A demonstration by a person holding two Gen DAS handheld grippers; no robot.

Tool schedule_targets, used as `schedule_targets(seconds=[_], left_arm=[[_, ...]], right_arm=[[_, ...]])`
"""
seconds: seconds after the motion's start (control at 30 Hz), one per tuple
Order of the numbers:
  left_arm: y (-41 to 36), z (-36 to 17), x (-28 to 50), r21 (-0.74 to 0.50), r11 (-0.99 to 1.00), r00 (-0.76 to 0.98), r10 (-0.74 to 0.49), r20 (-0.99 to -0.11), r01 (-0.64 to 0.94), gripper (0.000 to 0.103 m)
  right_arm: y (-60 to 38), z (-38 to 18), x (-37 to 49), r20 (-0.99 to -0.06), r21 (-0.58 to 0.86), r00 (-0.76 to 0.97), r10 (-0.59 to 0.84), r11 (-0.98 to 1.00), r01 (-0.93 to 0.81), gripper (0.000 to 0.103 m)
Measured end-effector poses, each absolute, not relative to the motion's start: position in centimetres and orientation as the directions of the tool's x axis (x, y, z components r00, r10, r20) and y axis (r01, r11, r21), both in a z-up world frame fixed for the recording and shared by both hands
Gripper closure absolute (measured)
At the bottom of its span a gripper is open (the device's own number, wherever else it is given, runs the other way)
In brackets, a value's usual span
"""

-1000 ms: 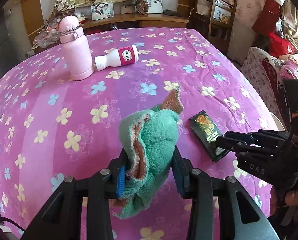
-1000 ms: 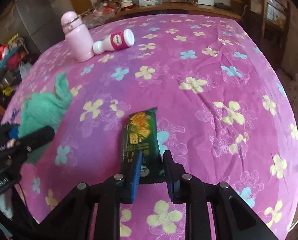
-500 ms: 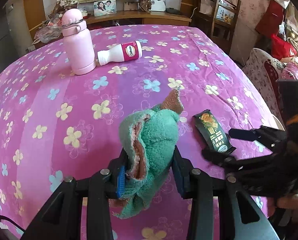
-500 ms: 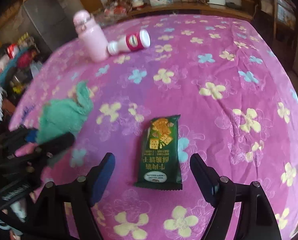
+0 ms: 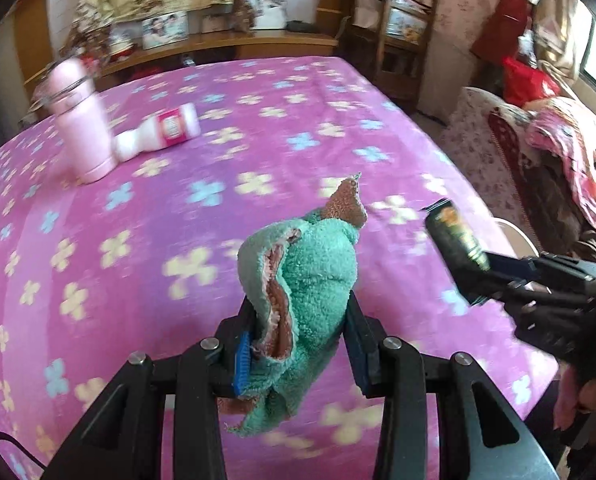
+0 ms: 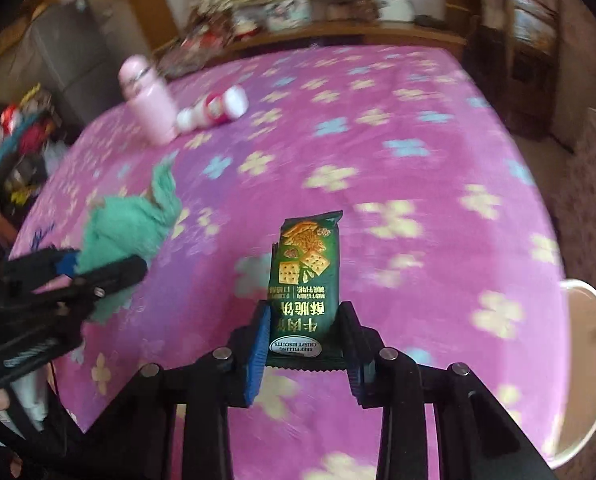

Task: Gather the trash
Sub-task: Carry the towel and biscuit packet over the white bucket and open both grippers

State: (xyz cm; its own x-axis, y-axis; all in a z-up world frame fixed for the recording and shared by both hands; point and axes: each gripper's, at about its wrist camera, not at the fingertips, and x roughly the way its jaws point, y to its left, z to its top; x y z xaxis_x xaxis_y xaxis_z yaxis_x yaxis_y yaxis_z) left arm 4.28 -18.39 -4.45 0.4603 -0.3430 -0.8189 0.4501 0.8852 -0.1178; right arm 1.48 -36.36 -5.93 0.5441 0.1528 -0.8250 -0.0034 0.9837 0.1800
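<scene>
Since a second ago my right tongs [image 6: 305, 344] sprang wide and are now closing again on the green biscuit packet [image 6: 306, 276], which has come up off the surface [image 6: 437, 208] between the pads. Its long axis runs straight ahead along my fingers, the printed end nearest me. My left tongs [image 5: 298, 344], alongside, stay clamped on the green cloth [image 5: 309, 280]. Farther off stand the pink flask [image 6: 148, 100] and the fallen white bottle [image 6: 214, 110], nearer my left.

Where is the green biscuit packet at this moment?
In the right wrist view, the biscuit packet stands between the closing jaws of the right gripper, lifted above the pink flowered tablecloth.
</scene>
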Motion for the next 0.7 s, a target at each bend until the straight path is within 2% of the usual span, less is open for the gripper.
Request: schedule_targets(seconds=[0.3,0.7], left_arm=[[-28.5,-3.1,1.7,-0.134,0.797,0.411,-0.438,-0.799,0.589,0.061],[-40.7,-3.3,-1.2,-0.176,0.670,0.296,-0.528,-0.796,0.721,0.061]], right_arm=[[-48.3,-2.8,-4.5,-0.818,0.166,0.575,0.011,0.962,0.218,0.067],[-59.1,-5.7,-10.2,-0.844,0.168,0.527,-0.095,0.888,0.429,0.067]])
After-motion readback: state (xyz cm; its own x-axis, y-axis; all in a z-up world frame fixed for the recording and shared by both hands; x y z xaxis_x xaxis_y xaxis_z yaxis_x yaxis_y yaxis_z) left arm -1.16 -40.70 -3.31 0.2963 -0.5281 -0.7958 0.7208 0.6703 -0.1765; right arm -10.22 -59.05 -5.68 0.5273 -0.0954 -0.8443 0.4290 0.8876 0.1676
